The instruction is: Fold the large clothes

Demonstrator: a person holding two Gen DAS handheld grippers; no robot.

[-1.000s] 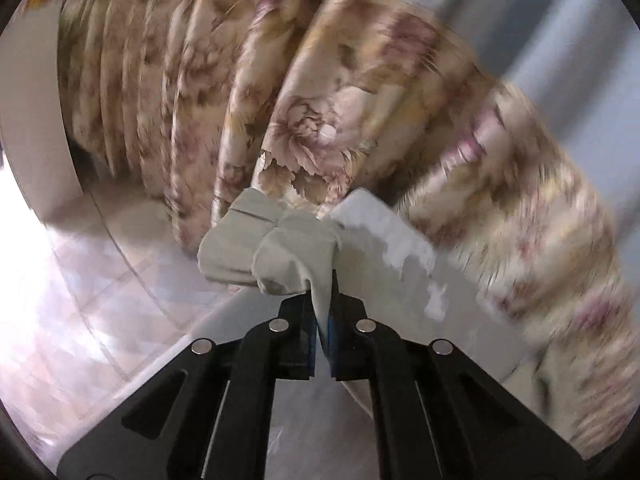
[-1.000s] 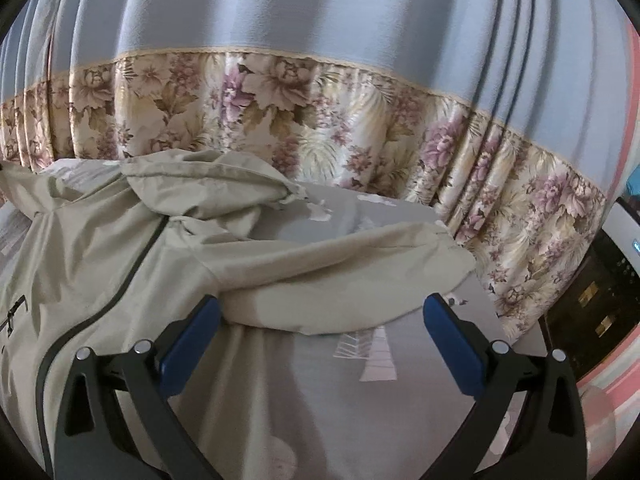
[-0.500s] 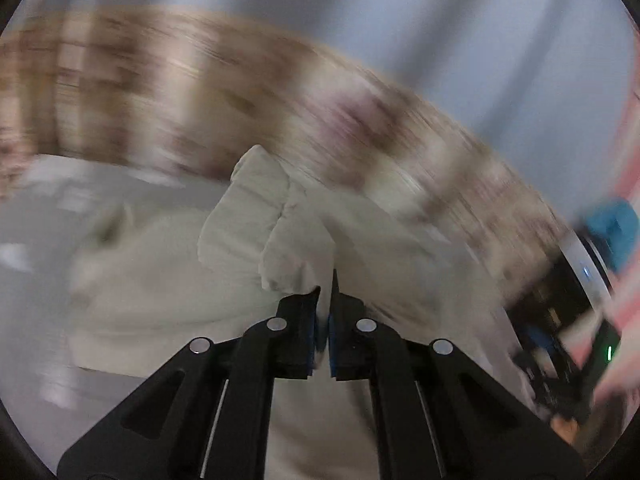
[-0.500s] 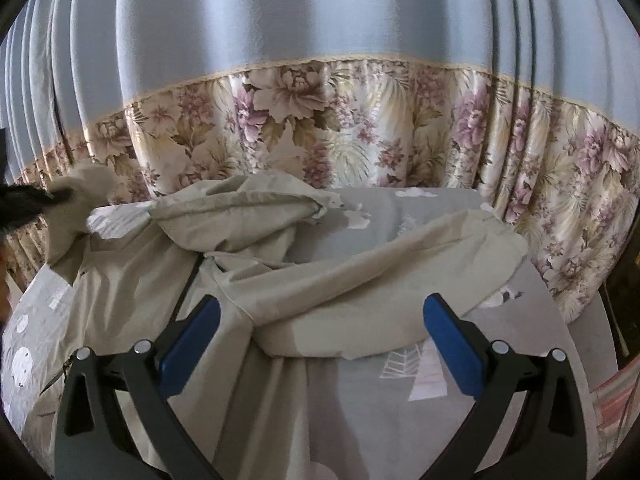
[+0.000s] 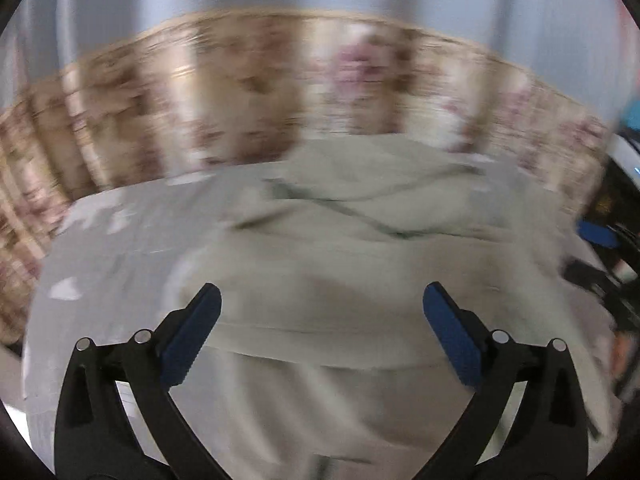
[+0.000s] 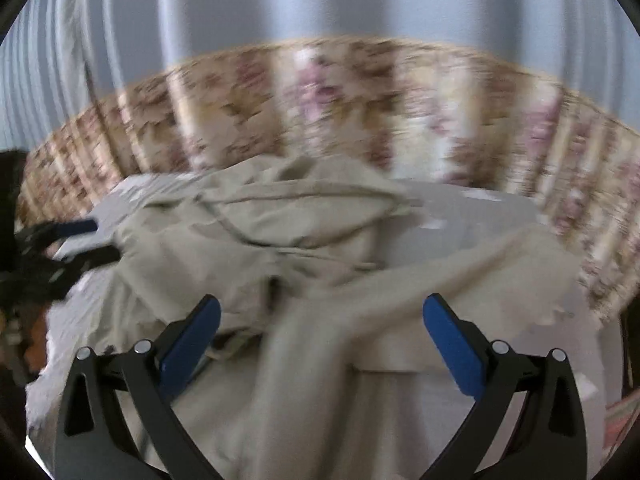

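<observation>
Jacket [image 5: 360,264] lies below both wide-spread hand-held grippers, left [image 5: 322,308] just released, right [image 6: 322,308].

A home bedroom is showing here. A bed [image 6: 460,216] dressed in a grey sheet with small white prints is filling the middle of both views, with a beige jacket [image 6: 304,240] lying rumpled across it. Behind it, pleated blue-grey curtains [image 6: 280,4] with a floral lower band [image 6: 360,108] are hanging along the far side.
</observation>
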